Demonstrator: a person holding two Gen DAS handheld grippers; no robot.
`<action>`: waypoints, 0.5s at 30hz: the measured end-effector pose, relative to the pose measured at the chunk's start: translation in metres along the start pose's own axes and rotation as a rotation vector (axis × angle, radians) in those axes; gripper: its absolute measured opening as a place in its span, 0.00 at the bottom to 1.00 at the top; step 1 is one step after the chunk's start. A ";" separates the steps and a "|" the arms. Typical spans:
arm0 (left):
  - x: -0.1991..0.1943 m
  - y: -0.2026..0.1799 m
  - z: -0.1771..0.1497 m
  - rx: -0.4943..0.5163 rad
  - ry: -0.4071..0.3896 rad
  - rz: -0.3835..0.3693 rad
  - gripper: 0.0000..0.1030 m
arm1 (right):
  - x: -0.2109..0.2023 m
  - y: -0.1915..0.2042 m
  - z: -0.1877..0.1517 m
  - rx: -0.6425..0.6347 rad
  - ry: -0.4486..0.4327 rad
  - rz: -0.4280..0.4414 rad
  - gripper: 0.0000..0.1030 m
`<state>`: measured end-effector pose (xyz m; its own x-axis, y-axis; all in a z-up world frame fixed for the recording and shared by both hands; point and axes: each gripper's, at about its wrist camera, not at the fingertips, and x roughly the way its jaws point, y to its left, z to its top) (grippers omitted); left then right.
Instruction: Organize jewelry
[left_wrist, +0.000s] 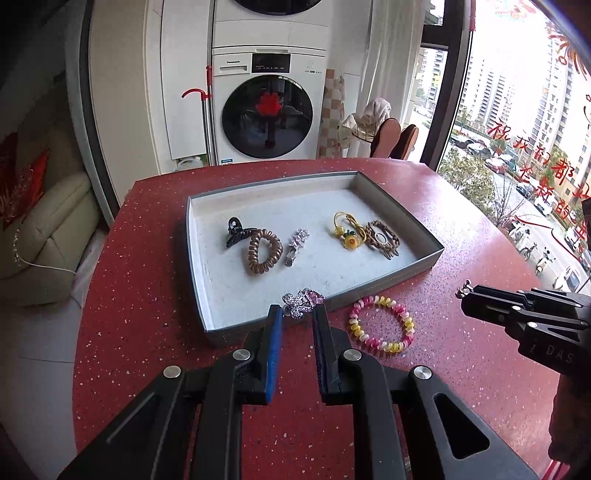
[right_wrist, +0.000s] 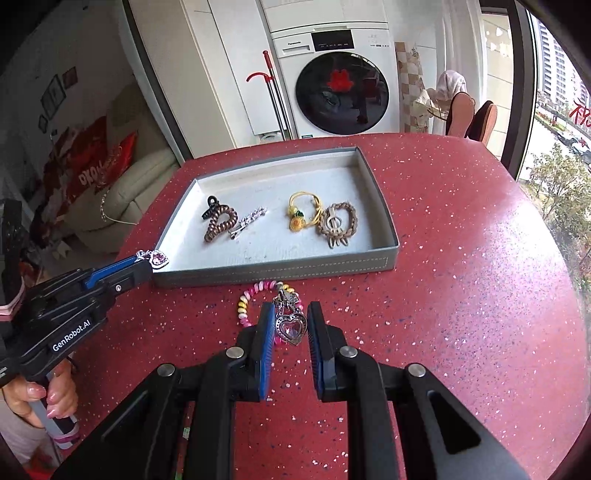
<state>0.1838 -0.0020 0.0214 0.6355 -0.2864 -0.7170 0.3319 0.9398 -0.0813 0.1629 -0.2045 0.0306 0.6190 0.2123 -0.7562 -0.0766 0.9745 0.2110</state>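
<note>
Left wrist view: left gripper (left_wrist: 297, 312) jaws pinch a pink-stone rhinestone brooch (left_wrist: 302, 301) over the grey tray's (left_wrist: 384, 286) near rim; thin grip, it could slip & drop outside. Tray holds coil ties, clips.

Right wrist view: right gripper (right_wrist: 290, 320) jaws hold a silver heart pendant (right_wrist: 291, 325) above the pastel coil bracelet (right_wrist: 246, 305) on the red table (right_wrist: 461, 295); dangling, it may snag there.

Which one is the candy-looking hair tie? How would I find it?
Start at the red table and find the grey tray. The hair tie lies on the bare table just outside the tray's near wall, not inside. It is the only pink, yellow and white spiral ring; the spiral tie in the tray is plain brown.
</note>
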 end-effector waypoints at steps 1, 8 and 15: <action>0.001 0.000 0.004 0.000 -0.002 -0.001 0.33 | -0.001 -0.001 0.006 0.001 -0.007 0.000 0.19; 0.008 0.006 0.035 -0.013 -0.017 0.003 0.33 | 0.002 -0.004 0.043 0.007 -0.031 0.009 0.19; 0.022 0.012 0.068 -0.021 -0.035 0.024 0.33 | 0.022 -0.011 0.078 0.028 -0.027 0.011 0.19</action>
<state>0.2497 -0.0098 0.0516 0.6674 -0.2696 -0.6942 0.3018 0.9501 -0.0788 0.2380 -0.2162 0.0601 0.6391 0.2211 -0.7366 -0.0624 0.9695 0.2368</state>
